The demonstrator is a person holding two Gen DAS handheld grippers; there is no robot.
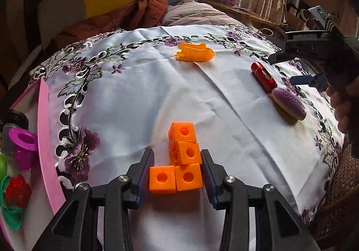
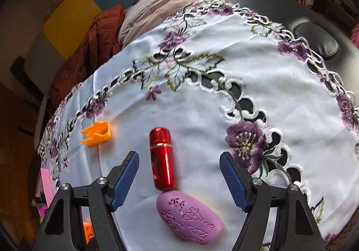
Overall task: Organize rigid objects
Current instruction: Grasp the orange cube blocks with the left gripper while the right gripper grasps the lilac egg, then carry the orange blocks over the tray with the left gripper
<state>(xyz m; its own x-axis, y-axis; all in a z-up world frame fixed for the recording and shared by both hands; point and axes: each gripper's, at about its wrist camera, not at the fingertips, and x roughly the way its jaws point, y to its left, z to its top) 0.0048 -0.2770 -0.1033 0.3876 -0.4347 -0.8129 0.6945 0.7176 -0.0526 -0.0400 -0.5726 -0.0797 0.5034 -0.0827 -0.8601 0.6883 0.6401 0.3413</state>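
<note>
While left tool (image 1: pixel 177 172) grips orange blocks (image 1: pixel 182 159) | pink tray (image 1: pixel 46 129) nr left.

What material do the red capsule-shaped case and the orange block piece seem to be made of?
Red capsule-shaped case: probably metal, or plastic with a metallic coat; it is glossy, with bright streaks of reflected light and a thin gold band.
Orange block piece: probably moulded or printed plastic; the colour is flat and matte, with no shine, and each cube face has a round hole.
</note>
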